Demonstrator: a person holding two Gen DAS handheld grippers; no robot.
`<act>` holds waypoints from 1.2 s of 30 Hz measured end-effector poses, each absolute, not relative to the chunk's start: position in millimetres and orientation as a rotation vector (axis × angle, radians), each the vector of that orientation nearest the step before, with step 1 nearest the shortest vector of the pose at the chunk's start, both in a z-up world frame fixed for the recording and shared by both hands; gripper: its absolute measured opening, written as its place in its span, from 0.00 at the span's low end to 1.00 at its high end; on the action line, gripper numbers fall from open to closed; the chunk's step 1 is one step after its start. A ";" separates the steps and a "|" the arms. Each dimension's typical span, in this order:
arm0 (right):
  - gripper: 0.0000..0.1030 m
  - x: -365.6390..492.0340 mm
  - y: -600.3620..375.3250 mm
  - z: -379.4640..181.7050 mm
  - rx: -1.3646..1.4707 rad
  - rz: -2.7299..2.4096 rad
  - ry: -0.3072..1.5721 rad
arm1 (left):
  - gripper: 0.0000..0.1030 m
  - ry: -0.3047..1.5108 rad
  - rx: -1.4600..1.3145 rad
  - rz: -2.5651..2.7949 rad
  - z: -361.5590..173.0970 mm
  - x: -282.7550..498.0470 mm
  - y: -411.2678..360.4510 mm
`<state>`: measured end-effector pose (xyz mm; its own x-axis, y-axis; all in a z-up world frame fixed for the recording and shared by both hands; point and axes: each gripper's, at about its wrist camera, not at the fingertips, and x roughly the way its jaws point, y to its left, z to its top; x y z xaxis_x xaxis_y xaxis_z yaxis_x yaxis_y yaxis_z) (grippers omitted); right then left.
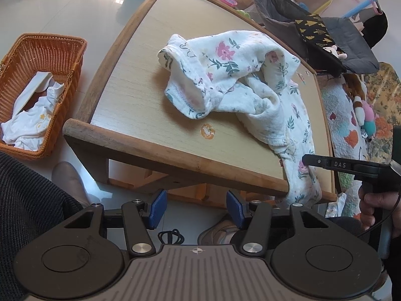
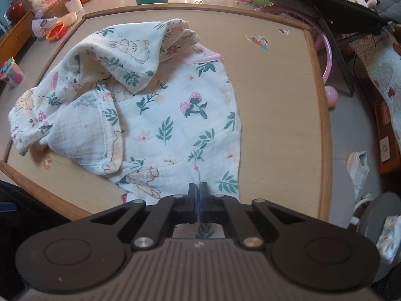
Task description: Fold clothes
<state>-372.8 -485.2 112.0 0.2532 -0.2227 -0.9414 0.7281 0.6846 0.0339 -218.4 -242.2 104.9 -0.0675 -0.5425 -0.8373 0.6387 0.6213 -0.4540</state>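
The floral garment lies rumpled across the desk, its hem spilling over the near edge toward six o'clock — handy for a pinch from the person's side. The right gripper has its jaws clenched on that hem, likely to draw the cloth flat. The left gripper waits off the near edge, jaws released and empty. At nine o'clock in the left view, a wicker basket holds more laundry.
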 end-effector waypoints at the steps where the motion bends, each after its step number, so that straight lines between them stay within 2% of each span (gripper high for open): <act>1: 0.01 -372.9 -489.0 114.1 0.512 -0.695 1.146 | 0.53 1.321 0.091 -0.971 104.9 -218.1 -242.0; 17: 0.01 -359.8 -565.4 123.2 0.345 -0.713 1.245 | 0.53 1.324 0.094 -0.984 106.5 -216.9 -244.5; 36: 0.04 -353.9 -600.4 109.7 0.408 -0.625 1.272 | 0.53 1.349 0.130 -0.974 101.7 -218.0 -251.0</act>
<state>-353.9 -600.4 109.7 0.1651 -0.2062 -0.9645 0.6373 0.7687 -0.0552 -218.0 -251.0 101.7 -0.0910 -0.5118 -0.8543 0.6495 0.6197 -0.4405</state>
